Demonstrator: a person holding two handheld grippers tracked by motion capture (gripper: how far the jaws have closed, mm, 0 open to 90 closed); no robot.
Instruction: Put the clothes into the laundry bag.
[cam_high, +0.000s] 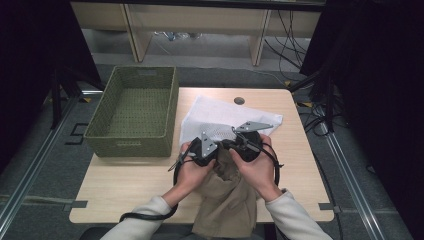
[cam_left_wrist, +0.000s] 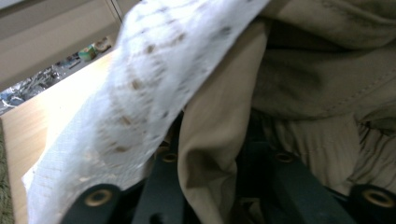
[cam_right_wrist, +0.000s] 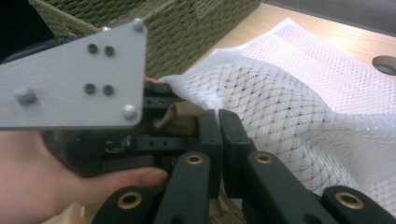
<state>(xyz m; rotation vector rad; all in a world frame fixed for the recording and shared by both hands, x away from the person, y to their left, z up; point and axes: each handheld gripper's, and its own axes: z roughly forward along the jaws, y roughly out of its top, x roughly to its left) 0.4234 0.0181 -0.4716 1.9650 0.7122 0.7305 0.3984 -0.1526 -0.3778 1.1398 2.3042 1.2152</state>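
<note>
Khaki garment (cam_high: 227, 200) is what we are feeding into the white mesh bag (cam_high: 225, 120); we judge both soft, light and floppy, best pinched at a hem or at the bag's rim. From the left: the woven basket (cam_high: 132, 112) stands on the table (cam_high: 125, 182). Our left gripper (cam_high: 202, 146) has its jaws parted, with a khaki fold hanging loosely between them under the mesh. Our right gripper (cam_right_wrist: 218, 122), just beside it, is clenched at the mesh edge. The garment trails off the near table edge.
</note>
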